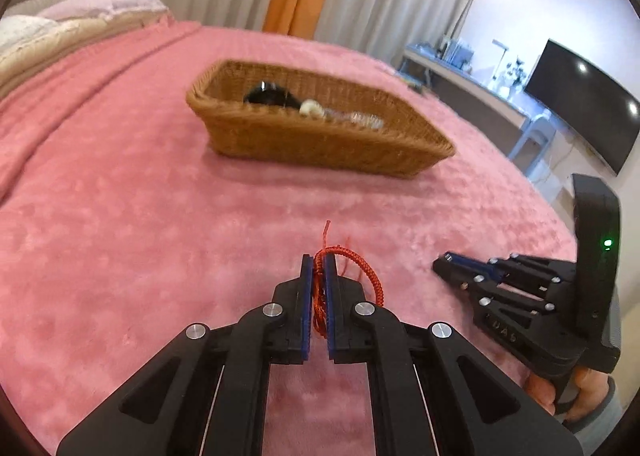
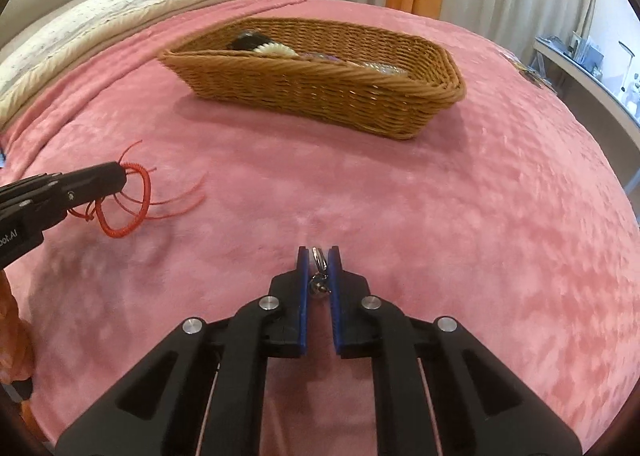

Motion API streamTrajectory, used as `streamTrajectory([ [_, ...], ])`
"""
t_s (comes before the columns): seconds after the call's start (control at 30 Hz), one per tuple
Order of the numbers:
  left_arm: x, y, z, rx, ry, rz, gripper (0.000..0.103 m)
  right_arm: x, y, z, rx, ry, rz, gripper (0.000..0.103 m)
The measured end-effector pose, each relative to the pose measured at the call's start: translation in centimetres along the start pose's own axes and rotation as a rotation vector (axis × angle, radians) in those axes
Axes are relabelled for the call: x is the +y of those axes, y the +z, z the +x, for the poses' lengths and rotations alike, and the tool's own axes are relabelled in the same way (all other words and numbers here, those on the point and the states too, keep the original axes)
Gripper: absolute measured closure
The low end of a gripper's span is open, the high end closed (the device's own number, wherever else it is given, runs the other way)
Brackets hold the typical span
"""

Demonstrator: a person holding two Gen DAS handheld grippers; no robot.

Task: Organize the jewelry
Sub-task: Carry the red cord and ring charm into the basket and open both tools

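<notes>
My left gripper (image 1: 319,258) is shut on a red braided cord bracelet (image 1: 370,276), held just above the pink blanket; it also shows in the right wrist view (image 2: 122,172) with the bracelet (image 2: 132,212) hanging from its tips. My right gripper (image 2: 318,252) is shut on a small silver metal ring piece (image 2: 319,262); it appears at the right of the left wrist view (image 1: 444,258). A wicker basket (image 1: 280,136) (image 2: 320,96) stands farther ahead and holds a black item (image 1: 268,94), a white beaded piece (image 1: 310,108) and other jewelry.
The pink blanket (image 2: 440,196) covers the bed. Pillows (image 2: 80,28) lie at the far left. Curtains, a desk and a dark monitor (image 1: 580,112) stand beyond the bed's right edge.
</notes>
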State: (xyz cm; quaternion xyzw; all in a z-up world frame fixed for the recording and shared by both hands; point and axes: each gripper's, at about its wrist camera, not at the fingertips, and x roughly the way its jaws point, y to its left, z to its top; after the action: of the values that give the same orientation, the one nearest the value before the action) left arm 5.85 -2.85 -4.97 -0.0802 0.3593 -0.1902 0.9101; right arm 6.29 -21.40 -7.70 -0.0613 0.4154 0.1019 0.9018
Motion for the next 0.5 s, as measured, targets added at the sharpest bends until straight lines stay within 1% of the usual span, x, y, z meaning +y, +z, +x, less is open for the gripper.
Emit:
streamTrajectory([
  [0.17,-0.3,0.4,-2.6,-0.053,-0.009,0.011,0.100,1.0,0.3,-2.7,-0.054,0.034,0.001,0.096],
  [0.3,-0.9,1.5,-4.7,-0.098,-0.016,0.023,0.100,1.2,1.3,-6.0,-0.120,0.047,0.005,0.096],
  [0.43,-1.3,3.6,-7.5,-0.180,-0.063,0.016,0.100,1.0,3.6,-9.8,-0.214,0.047,0.007,0.096],
  [0.5,-1.8,5.1,-8.6,-0.222,-0.058,0.031,0.100,0.8,5.2,-11.2,-0.256,0.049,0.013,0.096],
])
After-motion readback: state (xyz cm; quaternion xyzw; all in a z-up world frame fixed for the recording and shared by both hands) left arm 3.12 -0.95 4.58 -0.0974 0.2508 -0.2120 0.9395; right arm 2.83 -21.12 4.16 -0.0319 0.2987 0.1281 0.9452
